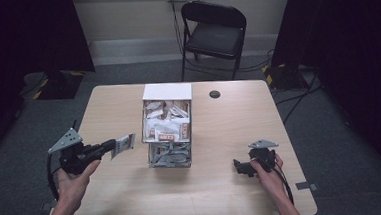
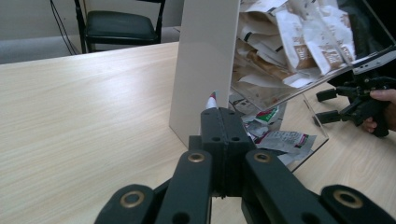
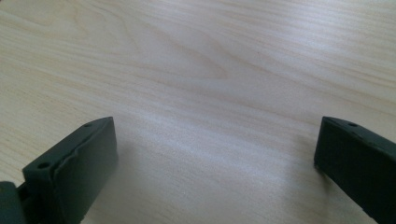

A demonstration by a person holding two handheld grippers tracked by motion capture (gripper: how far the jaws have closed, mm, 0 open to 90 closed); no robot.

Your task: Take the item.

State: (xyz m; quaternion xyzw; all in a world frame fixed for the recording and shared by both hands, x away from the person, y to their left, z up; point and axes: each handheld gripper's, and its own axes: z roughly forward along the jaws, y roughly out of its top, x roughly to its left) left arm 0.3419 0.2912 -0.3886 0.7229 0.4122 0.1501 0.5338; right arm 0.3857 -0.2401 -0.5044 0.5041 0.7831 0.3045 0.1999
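My left tool (image 1: 112, 147) pinches a light, limp sachet (image 1: 123, 143) by one short edge, safest held there; my right tool (image 1: 242, 167) rests spread on the worktop (image 1: 220, 130).

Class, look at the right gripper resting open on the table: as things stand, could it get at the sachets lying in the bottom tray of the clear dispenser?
Probably yes. The right gripper has open, empty jaws, and bare table lies between it and the dispenser. The tray's sachets look reachable from the front, though its clear wall may narrow the approach.

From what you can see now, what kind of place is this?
Probably a recording studio or lab room: a pale wooden table on grey carpet, dark black curtains at both sides, a black folding chair by the wall, cables across the floor.
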